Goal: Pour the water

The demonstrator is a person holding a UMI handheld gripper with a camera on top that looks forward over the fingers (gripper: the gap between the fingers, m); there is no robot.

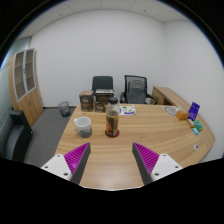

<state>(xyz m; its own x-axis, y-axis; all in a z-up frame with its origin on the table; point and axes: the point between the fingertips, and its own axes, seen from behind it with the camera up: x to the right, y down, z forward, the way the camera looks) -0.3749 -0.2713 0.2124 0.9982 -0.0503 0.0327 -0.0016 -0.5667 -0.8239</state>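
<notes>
purple-padded tool (110, 160) at the frame's bottom gapes wide, gripping nothing. beyond it, mid-frame on the desk (150, 135), a bottle (112, 121) stands beside a cup (83, 126); probably slippery, liquid-heavy, so grip its middle.

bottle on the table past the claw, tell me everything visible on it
The bottle stands upright on the wooden table, well beyond the claw, whose fingers are open and hold nothing. It looks tall, clear-walled, with dark brownish contents or a dark label over most of its body and a paler top; whether a cap is on cannot be told. Only the table touches it. A pale cup stands apart beside it.
</notes>
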